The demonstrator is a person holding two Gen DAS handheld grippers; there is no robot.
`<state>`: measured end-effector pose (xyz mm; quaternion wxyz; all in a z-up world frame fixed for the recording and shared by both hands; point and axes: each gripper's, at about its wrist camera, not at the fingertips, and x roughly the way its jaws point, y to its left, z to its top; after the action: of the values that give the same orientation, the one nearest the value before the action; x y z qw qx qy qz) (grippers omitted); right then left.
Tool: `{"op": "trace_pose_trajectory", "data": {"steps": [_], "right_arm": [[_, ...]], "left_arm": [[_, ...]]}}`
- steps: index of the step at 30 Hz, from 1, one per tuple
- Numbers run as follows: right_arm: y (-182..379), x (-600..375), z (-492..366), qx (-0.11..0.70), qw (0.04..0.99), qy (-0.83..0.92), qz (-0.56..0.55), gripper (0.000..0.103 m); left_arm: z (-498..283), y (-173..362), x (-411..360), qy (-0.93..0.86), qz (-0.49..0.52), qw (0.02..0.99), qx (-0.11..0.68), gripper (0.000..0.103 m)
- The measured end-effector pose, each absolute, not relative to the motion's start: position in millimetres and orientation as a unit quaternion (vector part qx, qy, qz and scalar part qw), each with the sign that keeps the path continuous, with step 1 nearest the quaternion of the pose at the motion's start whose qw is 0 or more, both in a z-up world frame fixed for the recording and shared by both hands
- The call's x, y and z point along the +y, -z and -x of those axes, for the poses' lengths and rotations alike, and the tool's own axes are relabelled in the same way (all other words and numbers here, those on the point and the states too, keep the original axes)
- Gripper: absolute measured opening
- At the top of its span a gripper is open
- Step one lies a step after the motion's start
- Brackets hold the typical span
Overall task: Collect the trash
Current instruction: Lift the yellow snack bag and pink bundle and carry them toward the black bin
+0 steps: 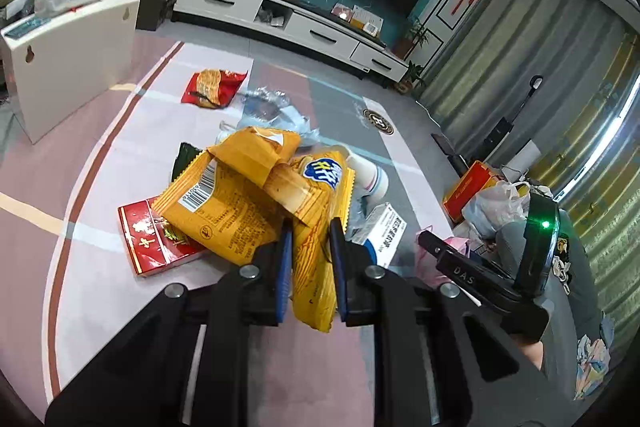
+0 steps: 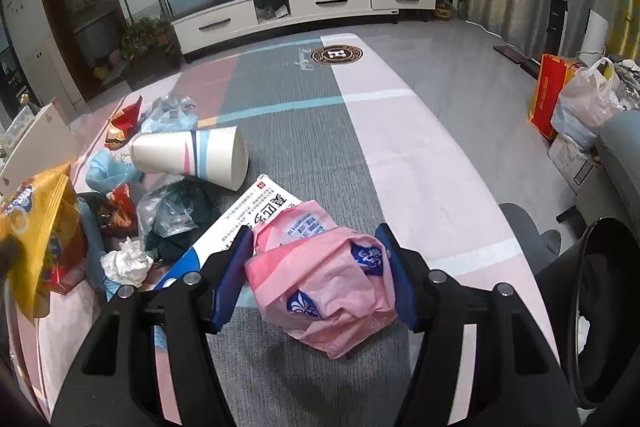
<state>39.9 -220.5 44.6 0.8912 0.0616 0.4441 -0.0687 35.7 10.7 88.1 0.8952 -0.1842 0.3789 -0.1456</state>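
Above the littered pink-and-grey carpet [image 2: 304,115] our left gripper [image 1: 310,247] has its jaws clamped on a crinkled yellow snack wrapper [image 1: 256,195]. Our right gripper [image 2: 320,267] grasps a crumpled pink plastic bag [image 2: 332,287]; open carpet stretches ahead.

A pink and grey carpet [image 2: 304,131] with pale blue and white stripes covers the floor. On it are seen a tipped paper cup [image 2: 192,157], a white box [image 2: 244,211], crumpled tissue [image 2: 126,263], a red packet [image 1: 214,87] and a red carton [image 1: 150,243], clustered close together
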Motion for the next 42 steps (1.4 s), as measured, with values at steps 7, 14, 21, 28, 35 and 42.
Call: {"op": "trace_pose_trajectory", "data": {"steps": [7, 14, 21, 28, 35, 42], "right_arm": [[-70, -214, -28, 0.418, 0.905, 0.055, -0.054, 0.061], [-97, -208, -8, 0.388, 0.919, 0.040, -0.060, 0.061], [-122, -203, 11, 0.355, 0.932, 0.025, -0.075, 0.061], [-137, -196, 28, 0.334, 0.939, 0.013, -0.078, 0.061], [-143, -194, 38, 0.320, 0.944, 0.005, -0.080, 0.061], [-146, -199, 43, 0.313, 0.946, 0.004, -0.087, 0.061]], "left_arm": [[-14, -116, 7, 0.151, 0.178, 0.908, 0.348, 0.019], [-2, -133, 10, 0.149, 0.180, 0.915, 0.330, 0.019], [5, -140, 12, 0.156, 0.182, 0.917, 0.319, 0.019], [11, -146, 11, 0.166, 0.183, 0.918, 0.310, 0.019], [13, -147, 5, 0.177, 0.182, 0.916, 0.312, 0.019], [19, -152, 0, 0.178, 0.171, 0.923, 0.297, 0.019]]}}
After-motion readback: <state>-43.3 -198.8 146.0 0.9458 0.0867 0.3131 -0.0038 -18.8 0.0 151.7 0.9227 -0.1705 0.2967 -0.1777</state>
